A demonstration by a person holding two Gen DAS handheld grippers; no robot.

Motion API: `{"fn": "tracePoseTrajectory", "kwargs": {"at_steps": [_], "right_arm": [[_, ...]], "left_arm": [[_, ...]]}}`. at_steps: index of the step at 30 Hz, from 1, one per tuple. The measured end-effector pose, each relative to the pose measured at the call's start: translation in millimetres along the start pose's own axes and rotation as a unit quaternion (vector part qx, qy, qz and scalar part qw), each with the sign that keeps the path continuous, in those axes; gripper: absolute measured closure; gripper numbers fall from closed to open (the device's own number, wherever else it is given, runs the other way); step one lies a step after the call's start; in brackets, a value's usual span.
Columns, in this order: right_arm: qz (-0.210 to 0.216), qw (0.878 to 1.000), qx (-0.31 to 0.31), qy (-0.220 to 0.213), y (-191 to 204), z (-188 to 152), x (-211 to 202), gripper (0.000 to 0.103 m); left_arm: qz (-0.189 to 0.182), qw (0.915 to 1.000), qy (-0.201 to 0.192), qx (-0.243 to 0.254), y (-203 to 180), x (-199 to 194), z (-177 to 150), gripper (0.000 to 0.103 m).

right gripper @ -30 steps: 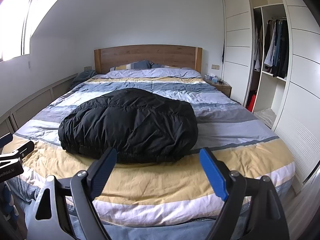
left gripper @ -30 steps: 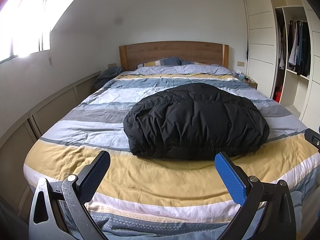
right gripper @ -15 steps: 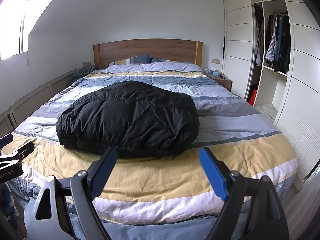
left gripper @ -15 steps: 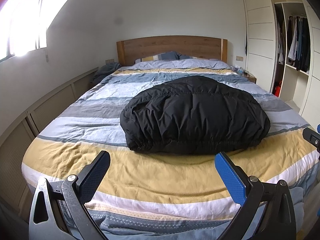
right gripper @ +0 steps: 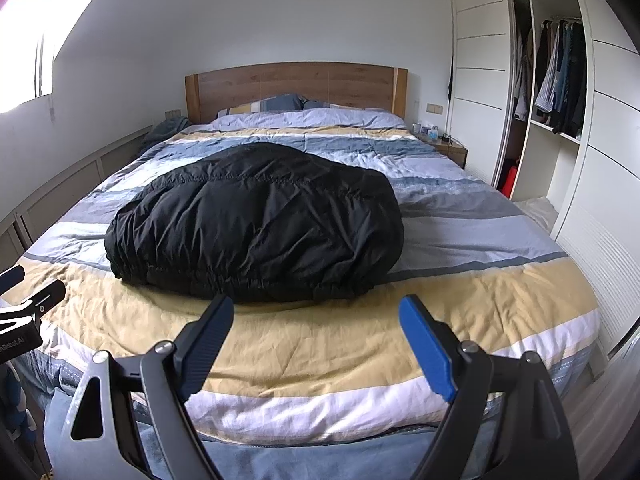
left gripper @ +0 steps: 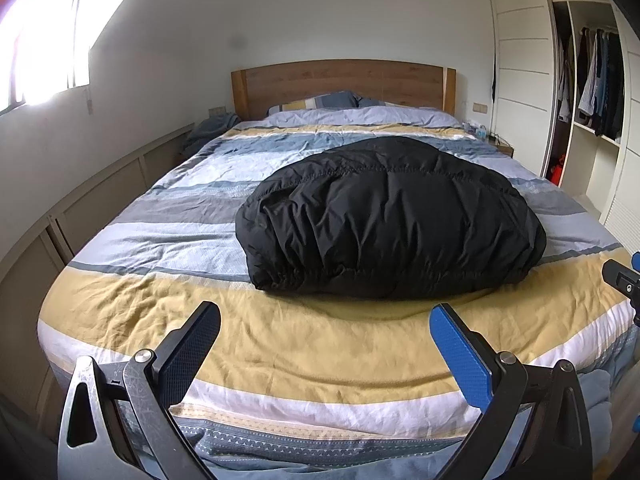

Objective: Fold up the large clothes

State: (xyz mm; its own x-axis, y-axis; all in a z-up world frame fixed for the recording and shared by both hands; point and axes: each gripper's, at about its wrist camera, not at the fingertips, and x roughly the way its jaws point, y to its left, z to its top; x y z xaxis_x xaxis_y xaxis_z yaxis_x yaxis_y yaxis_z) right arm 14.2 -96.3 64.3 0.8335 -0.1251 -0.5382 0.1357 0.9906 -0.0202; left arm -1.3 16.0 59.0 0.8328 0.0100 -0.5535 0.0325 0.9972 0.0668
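Note:
A black puffy jacket (left gripper: 390,220) lies bundled in a compact mound on the striped duvet (left gripper: 160,308) of the bed, seen also in the right wrist view (right gripper: 256,228). My left gripper (left gripper: 325,320) is open and empty, held over the foot of the bed in front of the jacket's near left part. My right gripper (right gripper: 316,316) is open and empty, just short of the jacket's gathered near hem. Neither gripper touches the jacket.
A wooden headboard (left gripper: 344,84) and pillows (left gripper: 320,102) are at the far end. An open wardrobe (right gripper: 556,92) with hanging clothes stands on the right, with a nightstand (right gripper: 448,148) beside the bed. A panelled low wall (left gripper: 80,208) runs along the left.
Both grippers have moved forward and slightly lower toward the jacket, which now looks larger and nearer. Both stay open and empty.

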Motion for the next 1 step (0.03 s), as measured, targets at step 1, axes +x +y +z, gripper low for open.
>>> {"fn": "tracePoseTrajectory", "kwargs": {"at_steps": [1], "right_arm": [[0.000,1.000,0.000,0.002,0.1,-0.5,1.9,0.018]], "left_arm": [[-0.001,1.0000,0.001,0.001,0.1,1.6,-0.1,0.000]]}}
